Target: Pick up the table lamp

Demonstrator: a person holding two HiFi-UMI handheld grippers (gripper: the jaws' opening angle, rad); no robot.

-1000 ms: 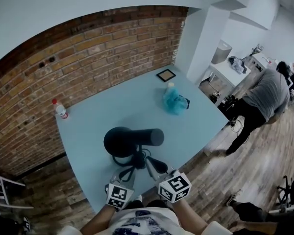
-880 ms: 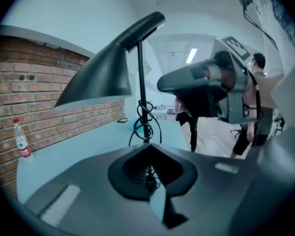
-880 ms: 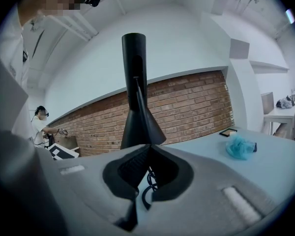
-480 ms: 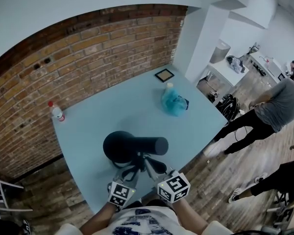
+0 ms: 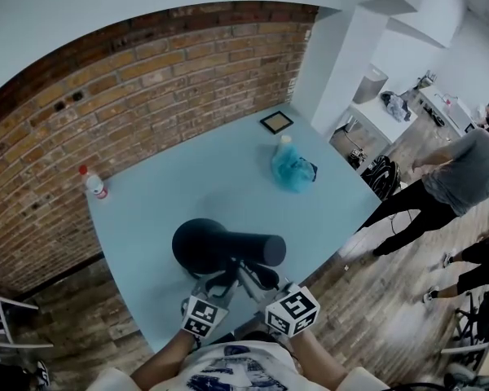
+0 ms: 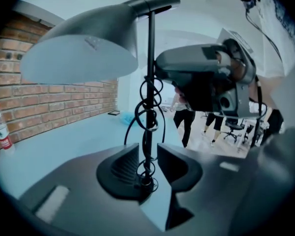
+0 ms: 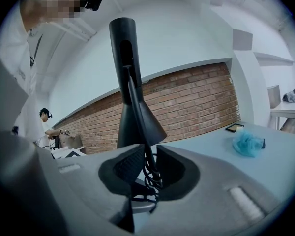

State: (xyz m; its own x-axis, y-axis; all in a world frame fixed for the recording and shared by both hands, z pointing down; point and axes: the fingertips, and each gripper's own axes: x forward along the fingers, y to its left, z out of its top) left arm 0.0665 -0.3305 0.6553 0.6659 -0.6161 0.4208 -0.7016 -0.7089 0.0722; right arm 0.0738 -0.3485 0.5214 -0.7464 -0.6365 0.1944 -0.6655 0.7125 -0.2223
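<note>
Down at the near edge of the blue table, got the table lamp upright, thin stem running straight up, left gripper and right gripper both clamped low on it.

Light blue table, standing near a red brick wall.

Clear plastic bottle with a red cap, upright at the table's left corner on the side nearest the wall.

Small black square frame, lying flat near the far corner. A crumpled turquoise bundle sits just nearer than the frame, not touching it.

White pillar, rising beyond the far corner.

Wooden floor, to the table's right. A person in a grey top leans forward on it. A white side table carrying clutter stands beside the pillar.
</note>
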